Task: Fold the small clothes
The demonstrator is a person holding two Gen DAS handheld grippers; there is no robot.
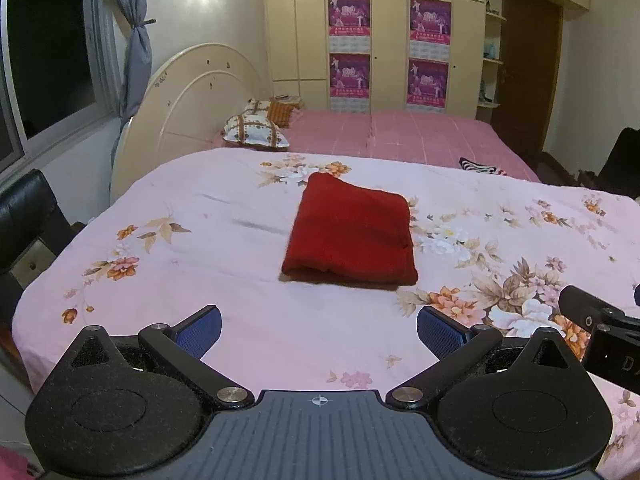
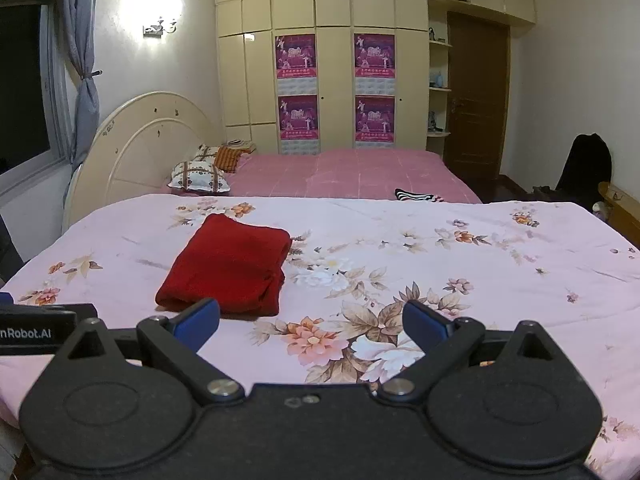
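A red garment (image 1: 350, 232), folded into a thick rectangle with its rolled fold edge toward the cameras, lies flat on the pale pink floral bedspread (image 1: 168, 272). It looks like a knitted or fleecy piece, though the fisheye view is too soft to tell the fabric for sure.

The left gripper (image 1: 319, 330) hangs above the bedspread short of the garment, its jaws spread wide, the blue-padded fingertips (image 1: 438, 330) well apart and nothing between them. The garment lies ahead of it, roughly centred between the two fingers, and is not touched. At the right edge of this view a black part of the right gripper's body shows.

The right gripper (image 2: 311, 326) also stands wide open and empty. In its view the garment (image 2: 228, 266) sits ahead and to the left; the left blue fingertip (image 2: 198, 322) overlaps the garment's near edge in the picture, but it appears to be above the cloth and not gripping it. The gap between its fingers is over the flower print only.

Beyond the floral bedspread lies a second bed with a pink checked cover (image 2: 340, 172), patterned pillows (image 2: 199, 177) against a cream rounded headboard (image 2: 136, 148), and a small striped black-and-white item (image 2: 416, 195) near its edge. A cream wardrobe (image 2: 332, 76) carrying four magenta posters fills the far wall, with a brown door (image 2: 476, 96) to its right.
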